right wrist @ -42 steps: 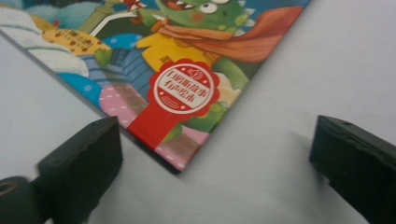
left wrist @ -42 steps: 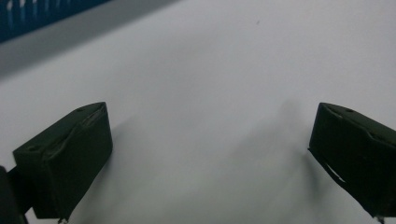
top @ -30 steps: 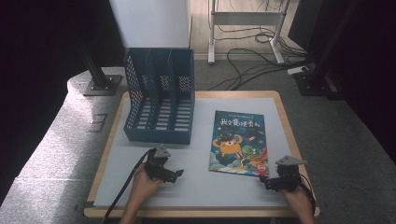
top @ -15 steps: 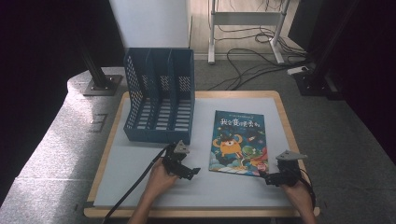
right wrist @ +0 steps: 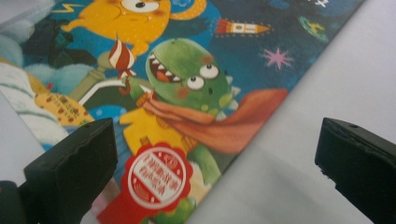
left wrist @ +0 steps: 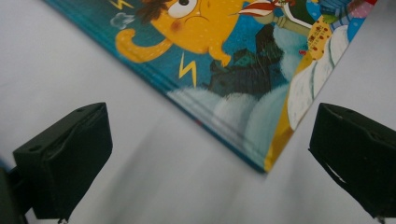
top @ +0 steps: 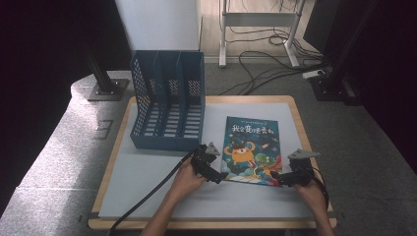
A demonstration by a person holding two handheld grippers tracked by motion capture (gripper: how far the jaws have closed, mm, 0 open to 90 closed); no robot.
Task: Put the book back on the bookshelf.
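Observation:
A colourful picture book (top: pixel 252 149) lies flat on the white table top, right of centre. My left gripper (top: pixel 219 177) is at the book's near left corner, jaws wide open, and that corner (left wrist: pixel 266 163) sits between them on the table. My right gripper (top: pixel 276 180) is at the near right corner, also open. Its view looks down on the cover's green monster (right wrist: pixel 191 79) and red seal (right wrist: pixel 156 177), with the book's edge running between the jaws. Neither gripper holds anything.
A blue three-slot file holder (top: pixel 167 101) stands at the table's back left, its open side facing the near edge. The wooden table rim (top: pixel 211 223) runs along the front. Cables and stand legs (top: pixel 255 44) lie on the floor beyond.
My left gripper has moved right and forward across the table, from the near left area to the book's near left corner. The right gripper has shifted only slightly.

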